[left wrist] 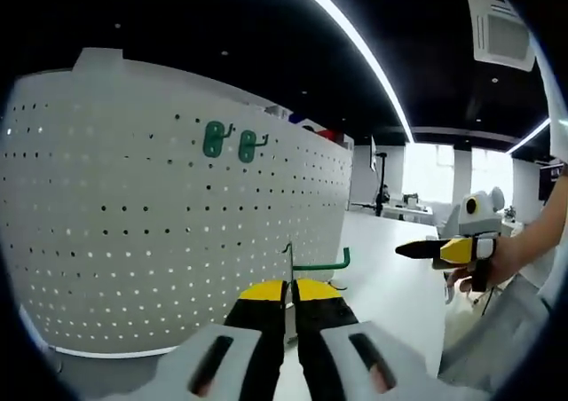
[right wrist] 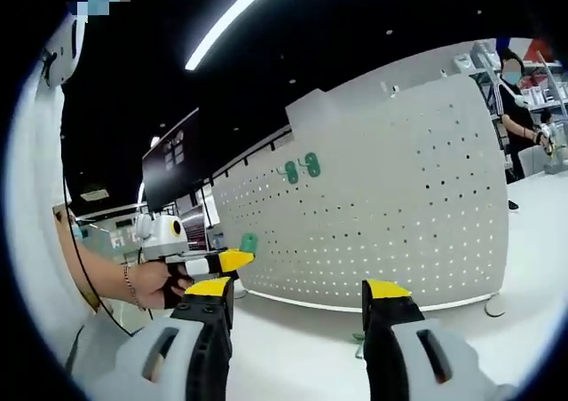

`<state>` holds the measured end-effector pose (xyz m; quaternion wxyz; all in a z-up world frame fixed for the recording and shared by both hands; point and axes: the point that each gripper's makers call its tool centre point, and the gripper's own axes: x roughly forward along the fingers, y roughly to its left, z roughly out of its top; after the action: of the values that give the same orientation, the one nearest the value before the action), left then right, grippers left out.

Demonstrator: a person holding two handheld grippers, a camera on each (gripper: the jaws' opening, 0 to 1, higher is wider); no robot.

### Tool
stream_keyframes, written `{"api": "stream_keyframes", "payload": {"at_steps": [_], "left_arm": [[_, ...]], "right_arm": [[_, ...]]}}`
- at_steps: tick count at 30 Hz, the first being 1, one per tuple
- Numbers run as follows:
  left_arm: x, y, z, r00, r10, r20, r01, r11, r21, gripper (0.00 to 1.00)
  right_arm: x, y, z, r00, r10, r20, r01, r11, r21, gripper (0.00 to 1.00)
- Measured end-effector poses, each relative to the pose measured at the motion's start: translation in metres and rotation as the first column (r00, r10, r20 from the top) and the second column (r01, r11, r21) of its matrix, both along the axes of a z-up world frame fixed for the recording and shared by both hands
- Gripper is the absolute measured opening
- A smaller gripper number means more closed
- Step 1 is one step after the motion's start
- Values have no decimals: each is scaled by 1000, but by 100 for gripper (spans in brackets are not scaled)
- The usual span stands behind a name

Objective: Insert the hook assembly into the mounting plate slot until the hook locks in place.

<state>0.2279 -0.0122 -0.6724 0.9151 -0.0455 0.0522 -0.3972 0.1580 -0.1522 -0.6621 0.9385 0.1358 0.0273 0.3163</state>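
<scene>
Left hand-held gripper (left wrist: pixel 290 287): jaws closed on green hook (left wrist: pixel 318 263).
Hook axis: shank points toward pegboard (left wrist: pixel 133 241), just short of it.
Right hand-held gripper (right wrist: pixel 300 287): open, empty, farther from pegboard.

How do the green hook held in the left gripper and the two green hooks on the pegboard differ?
The held hook is gripped between the left gripper jaws, short of the pegboard; the two mounted hooks hang high on the board. In the left gripper view the held one shows its arm sideways, while the mounted ones show flat green plates. All are green.
</scene>
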Motion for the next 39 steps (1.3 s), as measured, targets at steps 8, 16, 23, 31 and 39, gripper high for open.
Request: {"api": "stream_keyframes", "payload": {"at_steps": [8,16,23,31,39], "left_arm": [[-1,-2,0,1000,-2,0,2,1000,5,2],[-5,-5,-1,1000,-5,-5,5,1000,4,2],[-7,-6,1,1000,1,-10,-1,1000,-11,2],[-11,-10,1,1000,-5,-7,4,1000,-4,2],[-18,-18,0,1000,-21,-12,21,1000,-9,2]], "right_arm": [[2,16,2,999,49,-10,-49,999,13,54],[8,37,6,995,102,-13,-101,994,27,50],[14,53,9,992,129,-11,-129,991,37,50],[17,65,10,989,147,-11,-146,988,52,50],[22,80,14,986,166,-3,-165,985,52,49]]}}
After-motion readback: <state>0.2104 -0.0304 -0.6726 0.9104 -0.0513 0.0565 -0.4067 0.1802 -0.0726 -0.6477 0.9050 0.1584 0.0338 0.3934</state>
